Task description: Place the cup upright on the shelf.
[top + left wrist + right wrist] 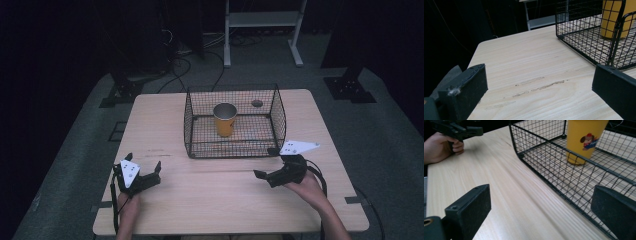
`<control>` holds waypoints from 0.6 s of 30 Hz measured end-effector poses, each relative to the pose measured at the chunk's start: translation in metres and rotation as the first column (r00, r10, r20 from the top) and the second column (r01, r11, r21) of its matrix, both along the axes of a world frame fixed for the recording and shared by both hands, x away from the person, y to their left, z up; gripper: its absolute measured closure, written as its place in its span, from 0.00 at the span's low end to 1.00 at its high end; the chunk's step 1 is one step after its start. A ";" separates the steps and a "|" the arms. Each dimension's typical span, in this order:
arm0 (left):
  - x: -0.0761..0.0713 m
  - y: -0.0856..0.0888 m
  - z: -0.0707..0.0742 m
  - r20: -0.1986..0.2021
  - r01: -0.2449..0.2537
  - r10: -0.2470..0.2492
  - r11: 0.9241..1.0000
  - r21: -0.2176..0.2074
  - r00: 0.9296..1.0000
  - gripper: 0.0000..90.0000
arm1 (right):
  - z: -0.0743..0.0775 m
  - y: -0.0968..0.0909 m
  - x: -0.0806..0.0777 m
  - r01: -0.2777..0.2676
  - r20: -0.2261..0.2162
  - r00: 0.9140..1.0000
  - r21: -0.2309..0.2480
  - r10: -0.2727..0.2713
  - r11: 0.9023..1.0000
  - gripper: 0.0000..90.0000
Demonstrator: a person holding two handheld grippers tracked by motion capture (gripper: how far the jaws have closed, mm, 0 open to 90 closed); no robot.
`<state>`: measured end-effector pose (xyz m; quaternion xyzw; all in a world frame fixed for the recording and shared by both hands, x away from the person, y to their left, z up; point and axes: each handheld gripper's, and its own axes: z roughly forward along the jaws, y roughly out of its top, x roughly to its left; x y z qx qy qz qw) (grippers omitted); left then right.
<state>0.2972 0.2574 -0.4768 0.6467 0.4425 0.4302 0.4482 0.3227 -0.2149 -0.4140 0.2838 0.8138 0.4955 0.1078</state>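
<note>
A yellow cup [225, 120] stands upright inside a black wire basket [235, 148] at the far middle of the wooden table [210, 200]. My left gripper [144, 161] rests near the front left, open and holding nothing. My right gripper [266, 162] sits just in front of the basket's near right corner, also open with nothing between its jaws. The left gripper view has the basket [579, 37] and cup [614, 17] ahead to the right of the left gripper [540, 75]. The right gripper view shows the cup [584, 140], with a cartoon print, beyond the basket [544, 165] wall, past the right gripper [541, 195].
The other hand [439, 145] holds the left gripper [461, 130] far off in the right gripper view. A small round hole [257, 103] marks the table behind the basket. A white frame [262, 20], cables [180, 65] and dark stand bases [350, 87] stand on the floor beyond.
</note>
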 end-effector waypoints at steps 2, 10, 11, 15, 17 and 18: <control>0.000 0.000 0.000 0.000 -0.001 0.001 1.000 0.001 1.000 0.00 | -0.003 0.000 -0.003 0.011 0.012 1.000 -0.021 -0.011 1.000 0.02; 0.000 0.000 0.000 0.000 -0.003 0.003 1.000 0.004 1.000 0.00 | -0.016 -0.006 -0.018 0.033 0.005 0.999 0.037 -0.033 0.999 0.02; 0.000 0.000 0.000 0.000 -0.003 0.003 1.000 0.004 1.000 0.00 | -0.017 -0.007 -0.019 0.028 -0.003 1.000 0.043 -0.028 0.999 0.02; 0.000 0.000 0.000 -0.002 -0.003 0.003 1.000 0.001 1.000 0.00 | -0.021 -0.015 -0.024 0.052 -0.005 0.999 0.044 -0.052 0.998 0.02; 0.000 0.000 0.000 -0.003 -0.003 0.003 1.000 0.000 1.000 0.00 | -0.024 -0.019 -0.027 0.071 -0.001 0.997 0.054 -0.071 0.996 0.02; 0.001 0.000 0.000 -0.006 -0.001 0.001 1.000 -0.002 1.000 0.00 | -0.027 -0.021 -0.028 0.071 -0.011 0.997 0.057 -0.071 0.996 0.02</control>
